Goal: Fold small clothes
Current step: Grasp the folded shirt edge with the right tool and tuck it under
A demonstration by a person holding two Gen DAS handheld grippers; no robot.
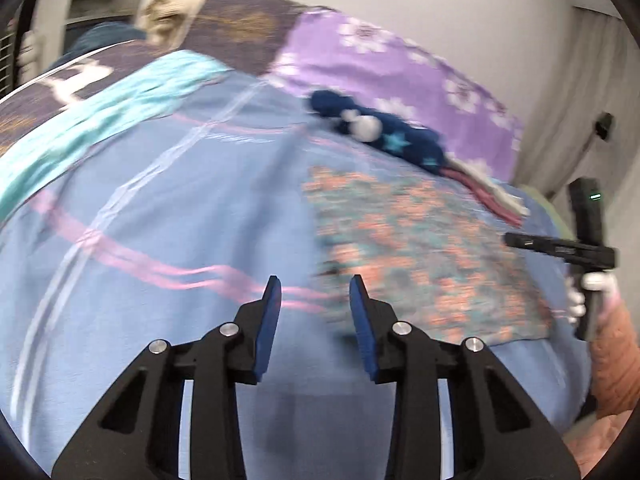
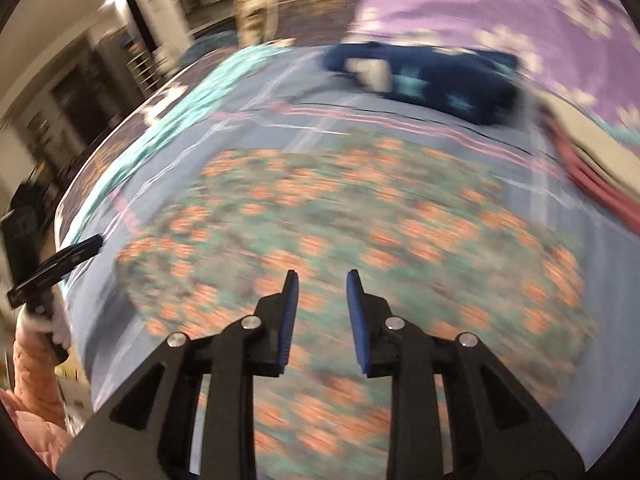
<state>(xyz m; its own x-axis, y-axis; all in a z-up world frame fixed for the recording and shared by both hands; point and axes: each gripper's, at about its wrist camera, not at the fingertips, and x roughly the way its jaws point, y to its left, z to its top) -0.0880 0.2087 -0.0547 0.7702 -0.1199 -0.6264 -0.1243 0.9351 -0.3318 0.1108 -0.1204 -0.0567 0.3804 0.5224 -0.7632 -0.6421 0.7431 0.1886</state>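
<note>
A small floral garment [image 1: 420, 252], orange and teal, lies flat on the blue bed sheet [image 1: 160, 208]. In the right wrist view the garment [image 2: 340, 216] fills the middle, blurred by motion. My left gripper [image 1: 316, 284] is open and empty, above the sheet just left of the garment's left edge. My right gripper [image 2: 322, 278] is open and empty, above the garment's near part. The right gripper's body [image 1: 588, 240] shows at the right edge of the left wrist view. The left gripper's body [image 2: 48, 268] shows at the left edge of the right wrist view.
A dark blue starred garment [image 1: 384, 128] lies behind the floral one, also in the right wrist view [image 2: 432, 76]. A pink and white striped cloth [image 1: 492, 196] lies to its right. A purple flowered cover [image 1: 400, 64] and a teal cloth [image 1: 100, 120] lie farther back.
</note>
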